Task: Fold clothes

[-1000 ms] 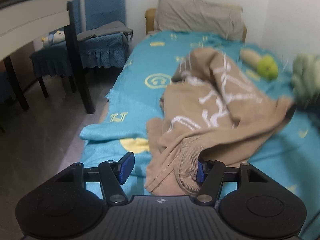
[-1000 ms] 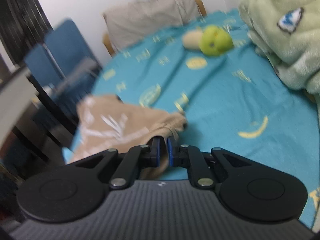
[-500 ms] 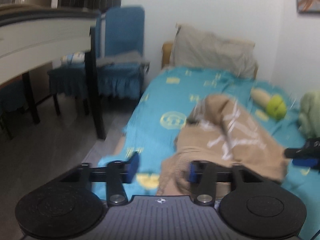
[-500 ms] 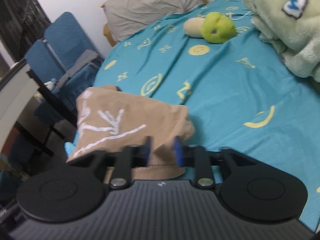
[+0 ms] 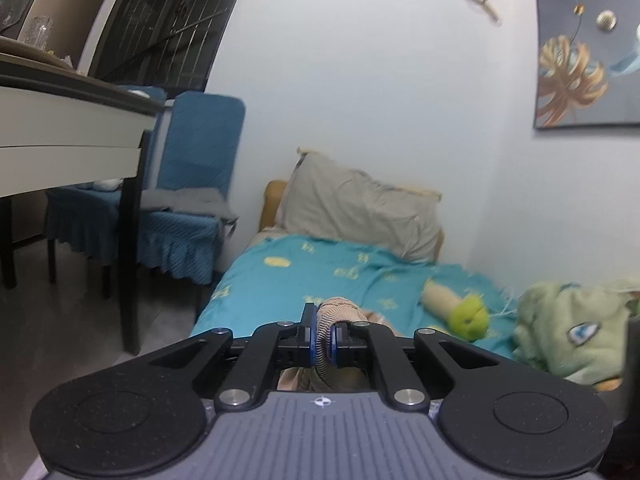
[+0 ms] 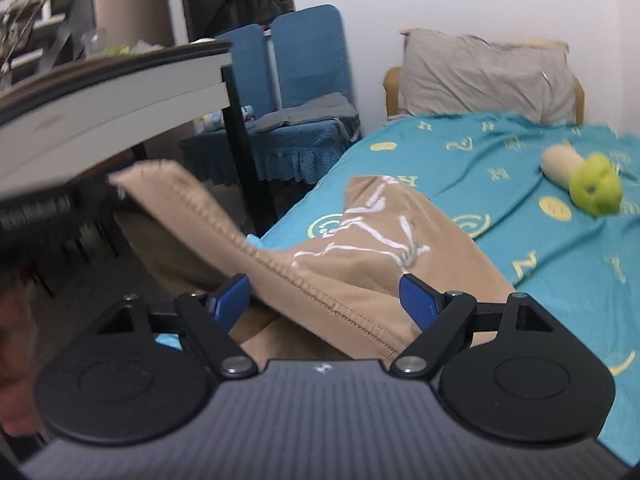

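A tan garment (image 6: 372,248) with white line print lies on the teal bed sheet (image 6: 500,184), bunched near the bed's near edge. My left gripper (image 5: 323,330) is raised; its jaws are closing and its pads pinch the garment's ribbed hem (image 5: 338,312). In the right wrist view that stitched hem (image 6: 240,240) stretches up and to the left, to the blurred dark left gripper (image 6: 108,192). My right gripper (image 6: 322,286) has its jaws opening wide. The hem passes between its blue pads (image 6: 416,296) without being pressed.
A grey pillow (image 5: 360,212) leans on the headboard. A green and beige plush toy (image 6: 588,184) and a pale green blanket (image 5: 572,336) lie on the bed's right side. A table with a black leg (image 6: 244,152) and blue chairs (image 5: 188,208) stand left of the bed.
My left gripper closed on the hem and lifted, tilting up toward the wall. My right gripper let go of the garment, opened wide and rolled. The hem now hangs raised off the bed.
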`<action>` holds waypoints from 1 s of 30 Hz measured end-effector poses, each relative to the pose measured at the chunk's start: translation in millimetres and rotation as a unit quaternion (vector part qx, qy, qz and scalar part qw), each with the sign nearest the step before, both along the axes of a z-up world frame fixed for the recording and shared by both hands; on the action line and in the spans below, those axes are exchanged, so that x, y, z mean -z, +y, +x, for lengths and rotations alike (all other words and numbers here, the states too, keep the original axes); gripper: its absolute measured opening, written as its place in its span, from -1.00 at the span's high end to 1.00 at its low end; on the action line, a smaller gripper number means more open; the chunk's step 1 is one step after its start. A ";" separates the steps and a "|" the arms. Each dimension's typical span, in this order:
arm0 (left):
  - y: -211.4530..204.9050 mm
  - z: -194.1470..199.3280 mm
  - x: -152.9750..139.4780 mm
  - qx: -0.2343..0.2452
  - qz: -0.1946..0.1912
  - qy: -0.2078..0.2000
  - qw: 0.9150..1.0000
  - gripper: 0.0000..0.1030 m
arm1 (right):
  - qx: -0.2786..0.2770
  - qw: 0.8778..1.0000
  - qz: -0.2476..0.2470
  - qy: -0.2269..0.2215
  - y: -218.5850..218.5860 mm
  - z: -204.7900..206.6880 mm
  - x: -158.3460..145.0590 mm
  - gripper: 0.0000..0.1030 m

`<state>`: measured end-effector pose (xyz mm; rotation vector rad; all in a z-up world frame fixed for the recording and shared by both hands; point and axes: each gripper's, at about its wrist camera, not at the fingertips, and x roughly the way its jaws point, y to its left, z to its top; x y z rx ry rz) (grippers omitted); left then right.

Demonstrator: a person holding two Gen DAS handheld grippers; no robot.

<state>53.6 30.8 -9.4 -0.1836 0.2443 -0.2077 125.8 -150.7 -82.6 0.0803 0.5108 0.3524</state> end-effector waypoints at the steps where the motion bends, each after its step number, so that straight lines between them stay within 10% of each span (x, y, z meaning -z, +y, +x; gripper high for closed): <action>1: -0.5 -2.8 -1.4 0.003 -0.003 -0.007 1.000 0.87 | 0.002 1.000 -0.007 -0.002 2.3 -0.1 0.5 -0.62; 7: -0.7 -11.9 -5.9 -0.002 -0.005 -0.027 1.000 0.87 | 0.061 0.998 -0.002 0.033 -15.3 12.9 13.6 -0.62; 16: 11.2 -12.1 -4.5 -0.024 -0.013 -0.016 1.000 0.87 | 0.183 0.970 0.155 0.041 -78.5 10.0 9.4 -0.62; 22: 9.2 -11.4 -3.3 -0.030 0.003 -0.011 0.999 0.87 | 0.222 0.960 0.023 0.168 -67.4 44.2 55.9 -0.61; 30: -4.6 23.1 31.1 -0.029 0.094 0.105 0.990 0.71 | 0.327 0.943 0.046 0.046 -95.8 25.9 27.8 -0.60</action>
